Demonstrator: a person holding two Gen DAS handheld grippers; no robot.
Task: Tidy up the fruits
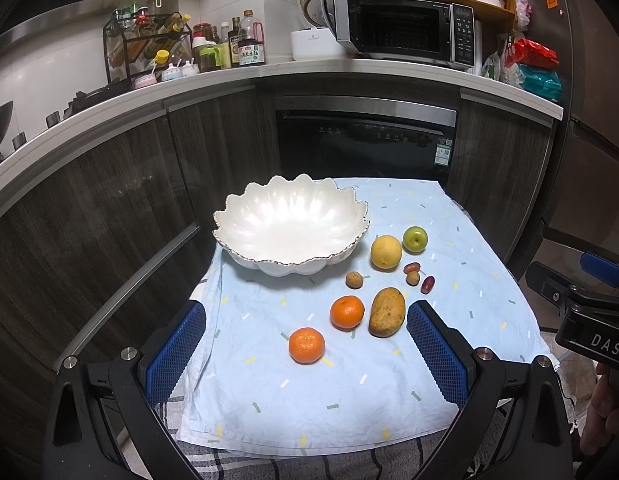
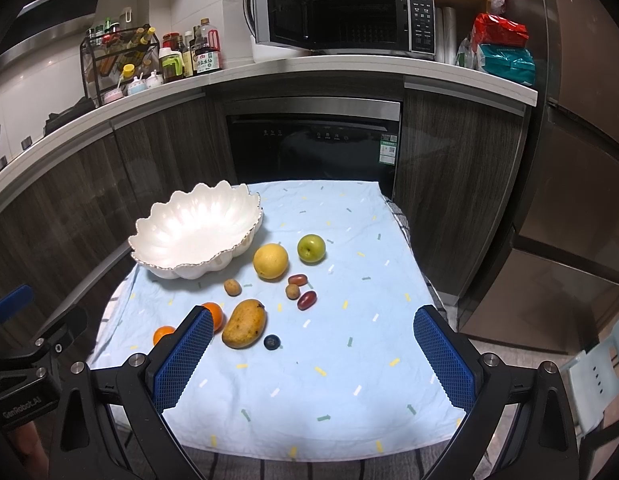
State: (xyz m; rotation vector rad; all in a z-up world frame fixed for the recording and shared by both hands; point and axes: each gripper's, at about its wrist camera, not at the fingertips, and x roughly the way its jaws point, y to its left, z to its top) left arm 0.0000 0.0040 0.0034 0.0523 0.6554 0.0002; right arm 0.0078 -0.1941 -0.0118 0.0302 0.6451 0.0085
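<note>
Jaws apart on both grippers, nothing held; bowl [image 1: 289, 232] empty, so pre-pick. Next: left gripper [image 1: 305, 344] takes nearest orange [image 1: 306, 345].

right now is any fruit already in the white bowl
No, the white bowl is empty; the mango and the other fruits lie on the cloth.

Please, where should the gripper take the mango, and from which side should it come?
Grip the mango across its narrow middle, coming from above. It lies flat on the cloth, its long axis slanting away, so the short width probably fits the right gripper, whose jaws are open.
</note>
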